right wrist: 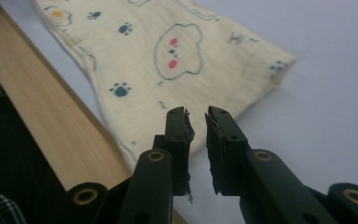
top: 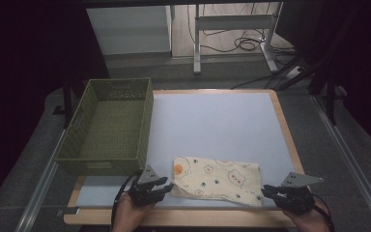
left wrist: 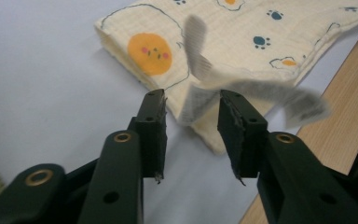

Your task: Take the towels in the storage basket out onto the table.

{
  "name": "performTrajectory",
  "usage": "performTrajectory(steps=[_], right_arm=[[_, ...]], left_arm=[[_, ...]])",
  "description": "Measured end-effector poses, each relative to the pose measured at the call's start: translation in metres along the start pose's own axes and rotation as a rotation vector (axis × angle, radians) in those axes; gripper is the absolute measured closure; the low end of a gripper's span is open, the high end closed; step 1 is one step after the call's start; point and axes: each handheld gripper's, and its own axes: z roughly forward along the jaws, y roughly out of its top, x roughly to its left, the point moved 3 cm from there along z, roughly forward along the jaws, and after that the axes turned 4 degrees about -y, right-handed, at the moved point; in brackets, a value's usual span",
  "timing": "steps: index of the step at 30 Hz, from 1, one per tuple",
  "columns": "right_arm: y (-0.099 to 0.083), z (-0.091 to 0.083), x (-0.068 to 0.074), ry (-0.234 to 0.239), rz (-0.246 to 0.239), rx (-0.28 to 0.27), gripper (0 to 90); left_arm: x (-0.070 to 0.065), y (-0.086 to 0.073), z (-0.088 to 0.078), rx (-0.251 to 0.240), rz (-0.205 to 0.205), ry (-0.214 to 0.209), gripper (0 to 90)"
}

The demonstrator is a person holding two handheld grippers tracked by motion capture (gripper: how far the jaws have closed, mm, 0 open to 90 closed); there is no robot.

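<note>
Left gripper (top: 166, 185) and right gripper (top: 268, 190) both released, jaws parted, flanking folded printed cloth (top: 217, 180) at table's (top: 212, 121) near edge. Likely next: regrip both ends evenly, lift level toward green basket (top: 107, 126) beyond.

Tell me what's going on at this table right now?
A person holds a hand-held gripper in each hand at the near corners of a folded printed cloth on the table. The left hand-held gripper and the right hand-held gripper both stand open, pressing on nothing. A green basket sits to the left.
</note>
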Motion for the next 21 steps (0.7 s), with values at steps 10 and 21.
performTrajectory(steps=[10, 21], right_arm=[[0.002, 0.011, -0.016, -0.024, 0.042, 0.000, 73.0], [0.019, 0.023, -0.030, -0.044, 0.074, -0.035, 73.3]], left_arm=[[0.013, -0.005, -0.004, 0.023, -0.047, 0.050, 59.1], [0.022, 0.015, 0.022, 0.022, -0.055, 0.051, 63.8]])
